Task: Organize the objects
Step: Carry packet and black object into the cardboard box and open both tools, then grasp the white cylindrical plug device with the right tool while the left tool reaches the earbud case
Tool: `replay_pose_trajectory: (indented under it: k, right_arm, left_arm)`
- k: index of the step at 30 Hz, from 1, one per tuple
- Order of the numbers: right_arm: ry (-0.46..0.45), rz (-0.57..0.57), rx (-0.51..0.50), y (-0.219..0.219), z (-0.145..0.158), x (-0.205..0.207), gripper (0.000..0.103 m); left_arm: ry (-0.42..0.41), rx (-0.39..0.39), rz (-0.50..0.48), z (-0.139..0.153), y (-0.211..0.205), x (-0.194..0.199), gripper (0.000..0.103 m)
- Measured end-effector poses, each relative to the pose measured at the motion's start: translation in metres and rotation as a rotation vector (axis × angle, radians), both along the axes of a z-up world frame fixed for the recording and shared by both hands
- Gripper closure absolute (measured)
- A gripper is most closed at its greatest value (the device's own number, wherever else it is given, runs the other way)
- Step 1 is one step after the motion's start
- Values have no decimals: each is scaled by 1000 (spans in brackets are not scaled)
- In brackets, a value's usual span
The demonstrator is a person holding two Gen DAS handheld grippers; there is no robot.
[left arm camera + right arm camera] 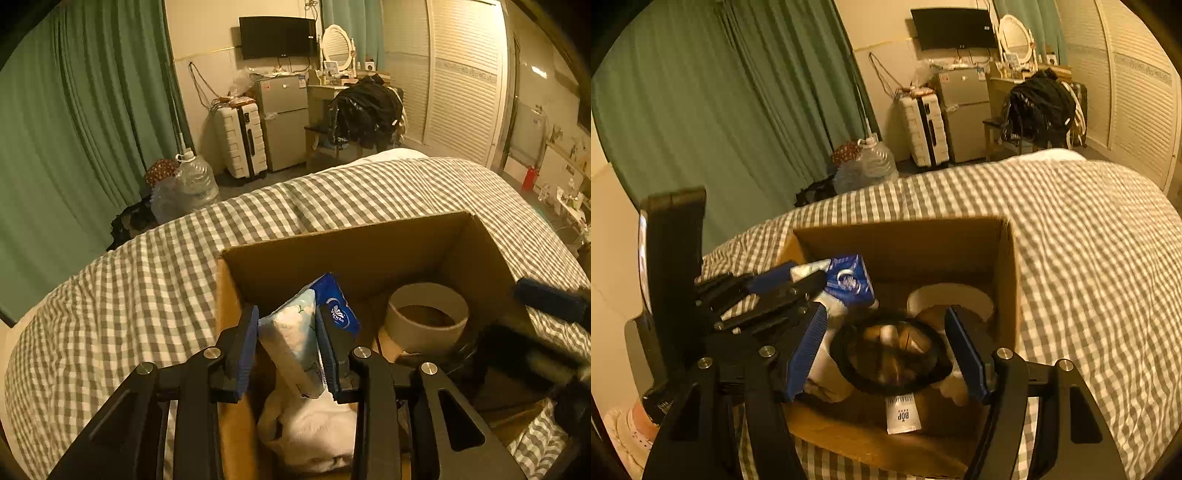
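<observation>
While the left gripper [286, 347] fingers pinch the tissue pack [295, 339] over the cardboard box [332, 254] on the bed [110, 295], the right gripper [886, 354] hangs wide open, empty; the soft pack may slip or snag the box wall.

Tape roll [426, 317] and black ring [892, 356] crowd the box [332, 254].

Sitting on the bed [332, 199]: a box [369, 243], holding a tissue pack [295, 332] at its left, a tape roll [424, 314] at its right rear, a round lid [892, 356] in front.
</observation>
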State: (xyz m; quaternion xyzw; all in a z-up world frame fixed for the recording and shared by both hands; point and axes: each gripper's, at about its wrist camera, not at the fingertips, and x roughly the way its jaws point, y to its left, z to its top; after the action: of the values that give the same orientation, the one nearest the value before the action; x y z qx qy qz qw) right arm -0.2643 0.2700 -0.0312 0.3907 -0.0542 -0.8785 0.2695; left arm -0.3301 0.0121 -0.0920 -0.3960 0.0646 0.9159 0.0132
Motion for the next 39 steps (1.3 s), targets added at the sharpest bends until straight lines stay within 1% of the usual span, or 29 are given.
replay_pose_trajectory:
  k: [2,3,4,6,8,12,15,17,19,21,23,28,32,36,39]
  right_arm:
    - [5,-23,-23,7,12,0,25]
    - [10,-30,-32,10,18,2,25]
    - [21,-43,-31,15,26,4,25]
    - [42,-56,-11,20,41,12,25]
    - [60,-58,5,24,55,22,25]
    - [125,-77,49,31,92,52,25]
    - [176,-70,62,37,125,75,25]
    - [220,-71,73,42,148,94,24]
    - [258,-73,76,48,169,115,19]
    - [286,-75,76,54,183,131,12]
    - [315,-76,88,59,195,150,11]
    - [340,-61,117,67,210,188,11]
    - [359,-42,124,71,213,216,11]
    - [368,-29,144,73,207,234,11]
    - [361,-27,168,76,194,240,11]
  left_arm:
    - [4,7,4,11,-2,4,54]
    - [12,5,8,17,-3,5,42]
    - [26,-4,16,26,-3,11,34]
    - [48,-18,19,42,-3,22,29]
    - [73,-25,20,62,-3,36,27]
    - [125,-33,43,99,-6,67,12]
    - [158,-58,40,127,-3,94,11]
    - [176,-66,45,139,-2,115,11]
    - [186,-61,50,153,-1,132,7]
    - [199,-50,58,166,-1,148,5]
    - [219,-40,63,176,-1,168,5]
    - [243,-19,76,190,-2,205,3]
    - [249,-20,93,195,-7,229,2]
    - [269,-11,98,197,-11,250,1]
    - [272,3,102,187,-14,261,1]
